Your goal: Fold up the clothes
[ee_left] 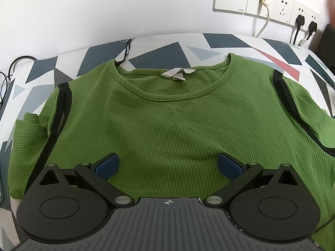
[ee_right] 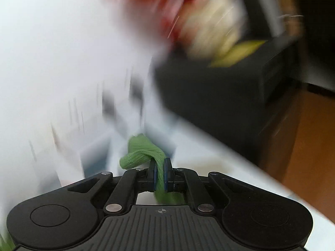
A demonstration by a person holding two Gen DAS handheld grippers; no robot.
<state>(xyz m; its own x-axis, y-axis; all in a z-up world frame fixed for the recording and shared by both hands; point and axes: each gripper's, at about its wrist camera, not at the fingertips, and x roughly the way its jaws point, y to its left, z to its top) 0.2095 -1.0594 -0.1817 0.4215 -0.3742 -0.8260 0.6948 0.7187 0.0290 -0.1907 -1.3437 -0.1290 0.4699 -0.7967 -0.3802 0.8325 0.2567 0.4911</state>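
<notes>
A green ribbed top [ee_left: 167, 113] with black shoulder stripes lies flat on the patterned table, neckline and white label [ee_left: 178, 73] at the far side. Above its lower middle my left gripper [ee_left: 167, 165] hangs open, blue pads [ee_left: 107, 166] wide apart with only flat cloth between them. In the right wrist view, which is heavily motion-blurred, my right gripper [ee_right: 160, 174] is shut on a bunched fold of the green fabric [ee_right: 142, 152], which sticks out past the fingertips.
The table cover [ee_left: 159, 54] has white, navy, grey and red shapes. Wall sockets [ee_left: 270, 4] with plugs and cables run along the back right wall. Black cables [ee_left: 18, 60] lie at the far left. A dark box [ee_right: 219, 96] and a wooden floor [ee_right: 309, 146] appear blurred on the right.
</notes>
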